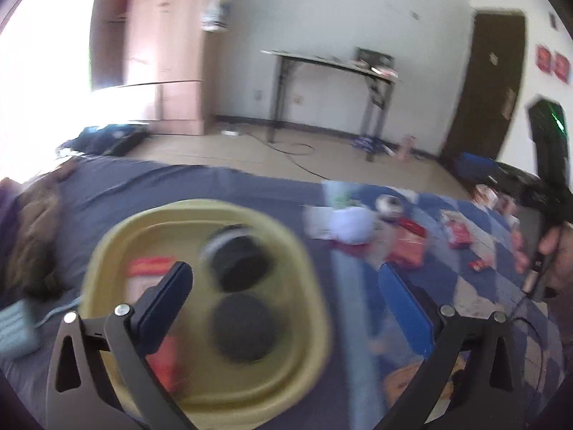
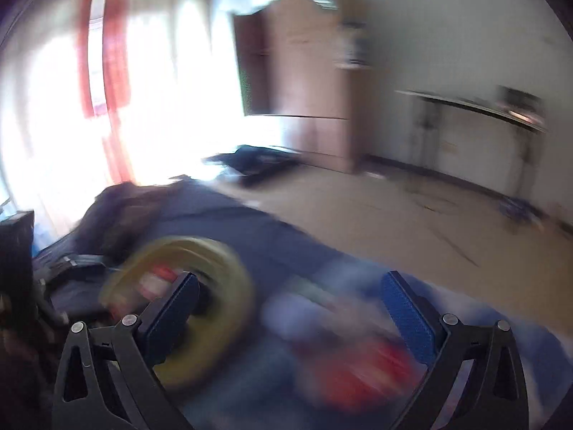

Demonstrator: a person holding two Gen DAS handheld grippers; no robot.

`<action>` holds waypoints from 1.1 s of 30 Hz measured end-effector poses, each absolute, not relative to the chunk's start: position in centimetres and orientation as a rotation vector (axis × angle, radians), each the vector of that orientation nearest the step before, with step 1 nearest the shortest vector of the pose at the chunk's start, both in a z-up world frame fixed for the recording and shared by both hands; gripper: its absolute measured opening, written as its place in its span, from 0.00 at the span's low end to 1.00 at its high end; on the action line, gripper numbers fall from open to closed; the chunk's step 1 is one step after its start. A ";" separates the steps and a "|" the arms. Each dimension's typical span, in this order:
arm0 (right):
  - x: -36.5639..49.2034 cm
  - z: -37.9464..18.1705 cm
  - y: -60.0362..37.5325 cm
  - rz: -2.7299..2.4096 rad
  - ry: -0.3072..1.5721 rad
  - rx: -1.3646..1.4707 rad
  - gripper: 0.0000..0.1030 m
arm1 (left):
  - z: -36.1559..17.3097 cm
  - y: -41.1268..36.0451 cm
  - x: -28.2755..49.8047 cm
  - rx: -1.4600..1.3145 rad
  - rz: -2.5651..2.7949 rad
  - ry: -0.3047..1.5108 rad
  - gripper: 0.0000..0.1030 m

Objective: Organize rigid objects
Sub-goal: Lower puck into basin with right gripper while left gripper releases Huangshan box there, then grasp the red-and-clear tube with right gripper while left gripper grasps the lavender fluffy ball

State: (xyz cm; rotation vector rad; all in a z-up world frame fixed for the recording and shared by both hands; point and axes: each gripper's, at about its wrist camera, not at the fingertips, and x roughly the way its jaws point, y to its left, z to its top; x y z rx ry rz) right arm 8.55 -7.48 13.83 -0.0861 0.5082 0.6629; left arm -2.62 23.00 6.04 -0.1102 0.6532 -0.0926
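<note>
I am holding both the left gripper [image 1: 286, 283] and right gripper [image 2: 290, 294] wide open and empty, and slowing down near the yellow tray [image 1: 308, 261].

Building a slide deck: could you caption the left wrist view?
Open left gripper above a yellow tray holding two dark round lids, packets scattered on the bed.

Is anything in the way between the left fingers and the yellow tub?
Nothing visible blocks it. The left gripper hangs open right above the yellow tub, with only air between. Two dark round things and a red packet already lie inside the tub.
</note>
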 end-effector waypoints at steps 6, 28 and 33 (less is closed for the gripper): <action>7.1 6.2 -22.5 0.403 0.692 -0.092 1.00 | 3.7 14.6 5.4 -0.052 -0.171 0.792 1.00; 9.1 -3.3 -23.3 0.268 0.838 -0.067 1.00 | -0.7 13.1 13.4 -0.054 -0.039 0.799 0.99; 9.3 -3.0 -22.9 0.274 0.829 -0.100 0.88 | -2.3 12.4 13.8 -0.025 -0.072 0.854 0.64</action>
